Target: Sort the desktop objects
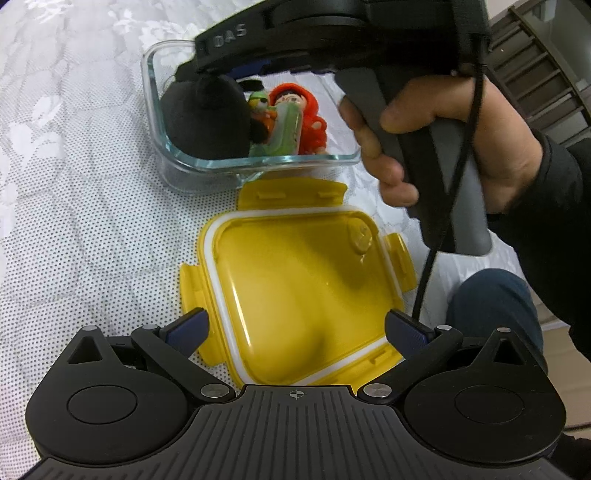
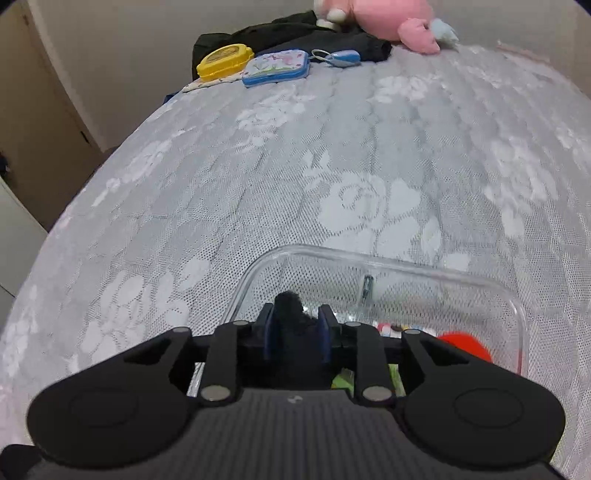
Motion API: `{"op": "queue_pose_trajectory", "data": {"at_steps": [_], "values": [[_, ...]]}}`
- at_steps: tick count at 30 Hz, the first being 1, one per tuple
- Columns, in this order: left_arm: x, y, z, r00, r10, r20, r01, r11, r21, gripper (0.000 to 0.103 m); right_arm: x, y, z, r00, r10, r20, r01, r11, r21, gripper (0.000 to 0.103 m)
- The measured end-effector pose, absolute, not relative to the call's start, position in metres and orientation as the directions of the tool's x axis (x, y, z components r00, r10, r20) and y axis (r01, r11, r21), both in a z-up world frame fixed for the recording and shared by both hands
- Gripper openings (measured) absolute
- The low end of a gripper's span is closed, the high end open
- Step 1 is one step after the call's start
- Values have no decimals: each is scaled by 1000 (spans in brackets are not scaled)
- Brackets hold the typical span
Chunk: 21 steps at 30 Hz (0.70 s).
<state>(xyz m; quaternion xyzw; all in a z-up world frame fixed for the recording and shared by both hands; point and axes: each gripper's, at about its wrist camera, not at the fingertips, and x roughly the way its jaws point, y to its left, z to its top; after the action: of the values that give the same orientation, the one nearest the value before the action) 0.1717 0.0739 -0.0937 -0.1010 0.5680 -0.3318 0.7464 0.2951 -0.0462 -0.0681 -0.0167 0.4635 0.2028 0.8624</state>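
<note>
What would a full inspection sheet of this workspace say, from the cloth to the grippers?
Surface: grey-white floral lace cloth, covering everything.
Job's things: clear glass container holds a black fuzzy toy, a red-haired figurine and a green figurine; yellow plastic clip lid lies beside it.
Clutter: yellow box, blue-edged floral pouch, pink plush toy and dark clothing at the far edge.
Grippers: left gripper open over the lid; right gripper seemingly shut on the black toy.
Cables: black cord hangs from the right handle.
Surroundings: beige wall.
</note>
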Motion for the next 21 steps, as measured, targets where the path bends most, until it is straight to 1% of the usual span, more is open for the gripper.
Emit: {"op": "queue_pose_trajectory", "data": {"at_steps": [2, 4, 6, 8, 10, 12, 14, 17, 18, 20, 21], "values": [[173, 75, -95, 133, -613, -779, 379, 758, -532, 103, 296, -44, -60, 517, 332, -789, -389, 912, 129, 38], [174, 76, -96, 133, -615, -777, 376, 757, -535, 103, 291, -53, -40, 577, 333, -745, -383, 917, 113, 39], [175, 76, -97, 133, -614, -778, 376, 757, -534, 103, 284, -65, -21, 631, 297, -717, -360, 930, 69, 52], [175, 75, -98, 131, -612, -780, 378, 758, -531, 103, 277, -78, -2, 682, 260, -684, -334, 942, 26, 52], [176, 75, -99, 129, -609, -783, 380, 759, -528, 103, 276, -93, 0, 661, 225, -716, -306, 952, 17, 47], [175, 77, -100, 129, -607, -784, 379, 761, -527, 103, 275, -108, -10, 593, 212, -777, -276, 960, 51, 35], [174, 79, -97, 130, -607, -784, 378, 761, -527, 103, 271, -119, -26, 528, 216, -821, -253, 963, 90, 35], [174, 78, -98, 126, -606, -786, 379, 761, -526, 103, 264, -125, -47, 464, 264, -845, -241, 956, 166, 35], [174, 77, -98, 124, -605, -786, 380, 761, -526, 103, 264, -123, -55, 443, 278, -852, -241, 953, 185, 34], [174, 77, -99, 120, -605, -787, 381, 760, -526, 103, 263, -115, -63, 455, 272, -848, -258, 952, 167, 32], [175, 76, -100, 119, -606, -786, 381, 760, -527, 103, 262, -111, -64, 475, 255, -842, -270, 953, 136, 30]]}}
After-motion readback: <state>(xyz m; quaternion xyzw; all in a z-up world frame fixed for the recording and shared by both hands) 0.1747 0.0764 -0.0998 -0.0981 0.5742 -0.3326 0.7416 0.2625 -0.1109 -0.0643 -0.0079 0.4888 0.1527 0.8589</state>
